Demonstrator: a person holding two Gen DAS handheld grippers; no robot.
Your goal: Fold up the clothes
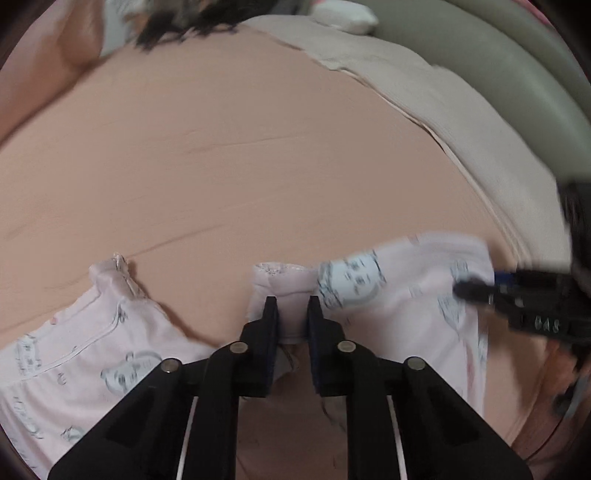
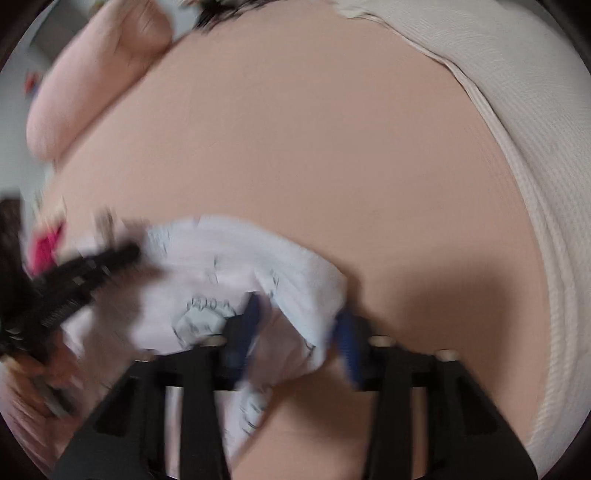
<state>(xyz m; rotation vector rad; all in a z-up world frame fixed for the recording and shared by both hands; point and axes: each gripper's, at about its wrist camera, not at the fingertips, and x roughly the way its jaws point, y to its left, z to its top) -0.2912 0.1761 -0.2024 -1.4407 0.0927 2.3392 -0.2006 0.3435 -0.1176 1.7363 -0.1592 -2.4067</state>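
A pale pink garment (image 1: 406, 291) printed with grey cartoon faces lies on the peach bed sheet (image 1: 240, 155). My left gripper (image 1: 292, 306) has its jaws close around a bunched cuff of the garment and grips it. My right gripper (image 2: 299, 325) stands with blue-padded fingers spread wide, a fold of the garment (image 2: 236, 266) lying between them; the view is blurred. The right gripper also shows at the right of the left wrist view (image 1: 480, 290), and the left gripper at the left of the right wrist view (image 2: 122, 254).
A beige ribbed blanket (image 1: 424, 96) runs along the far right of the bed, also in the right wrist view (image 2: 517, 110). A pink pillow (image 2: 92, 81) lies at the far left. Dark clothing (image 1: 192, 18) sits at the back.
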